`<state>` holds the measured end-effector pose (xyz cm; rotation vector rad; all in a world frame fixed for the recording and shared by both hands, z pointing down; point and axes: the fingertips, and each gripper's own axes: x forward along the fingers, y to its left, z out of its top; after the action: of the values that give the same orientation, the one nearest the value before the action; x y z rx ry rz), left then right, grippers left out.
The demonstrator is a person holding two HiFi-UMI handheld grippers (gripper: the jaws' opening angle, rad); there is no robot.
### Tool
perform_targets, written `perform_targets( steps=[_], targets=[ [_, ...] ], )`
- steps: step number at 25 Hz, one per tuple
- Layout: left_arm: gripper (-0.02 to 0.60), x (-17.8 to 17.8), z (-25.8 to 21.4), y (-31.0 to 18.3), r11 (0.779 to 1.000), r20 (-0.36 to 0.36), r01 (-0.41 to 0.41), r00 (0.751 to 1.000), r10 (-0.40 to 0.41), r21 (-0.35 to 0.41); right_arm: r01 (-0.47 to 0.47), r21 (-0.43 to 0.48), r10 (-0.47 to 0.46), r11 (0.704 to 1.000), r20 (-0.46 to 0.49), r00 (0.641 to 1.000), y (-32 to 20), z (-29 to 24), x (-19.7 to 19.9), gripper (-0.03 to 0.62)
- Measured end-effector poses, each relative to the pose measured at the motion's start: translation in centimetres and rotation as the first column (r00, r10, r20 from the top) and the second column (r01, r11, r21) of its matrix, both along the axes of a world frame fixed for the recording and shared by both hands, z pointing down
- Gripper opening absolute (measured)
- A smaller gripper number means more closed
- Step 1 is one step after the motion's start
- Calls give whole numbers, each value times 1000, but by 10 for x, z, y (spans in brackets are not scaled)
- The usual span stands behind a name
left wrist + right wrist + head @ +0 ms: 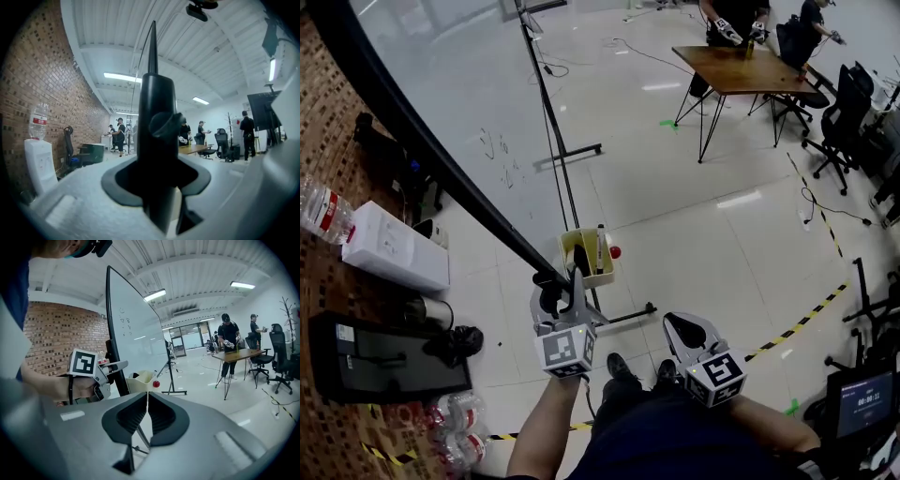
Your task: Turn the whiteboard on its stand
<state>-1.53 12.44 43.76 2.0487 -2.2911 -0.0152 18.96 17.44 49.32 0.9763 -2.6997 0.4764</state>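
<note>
I think the turning step is in hand; the left gripper [562,286] has its fingers clamped on the black edge of the whiteboard [450,84], low down, just beside the little tray [586,253] of pens; the right gripper [686,330] hangs near the body, fingers pressed together on nothing; next, the left one likely needs to push that edge sideways so the board swings; the board is big, white and shiny, with faint scribbles, tilted on its thin black stand [567,183].
</note>
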Motion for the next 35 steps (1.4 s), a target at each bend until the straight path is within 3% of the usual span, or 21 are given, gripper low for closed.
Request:
perform_targets(
  steps=[9,13,19,24,30,35],
  targets=[
    [170,5,12,35,1000,5,23,1000,-22,-18,95,-71,-87,993,103,991,23,12,23,17],
    [166,5,18,53,999,9,34,999,-33,-30,126,-21,-123,992,114,986,34,0,15,17],
    [167,20,20,83,1000,-22,24,999,-24,-2,78,-7,-77,997,89,993,51,-1,13,17],
    [173,39,12,107,1000,-10,-8,1000,8,5,93,14,-93,996,19,995,94,0,8,17],
    [173,48,2,135,1000,-11,-9,1000,9,-2,45,-23,-46,999,-52,998,135,6,23,17],
    [172,49,-4,156,1000,-13,-3,1000,3,3,-60,-75,68,995,97,993,139,-7,47,17]
  ],
)
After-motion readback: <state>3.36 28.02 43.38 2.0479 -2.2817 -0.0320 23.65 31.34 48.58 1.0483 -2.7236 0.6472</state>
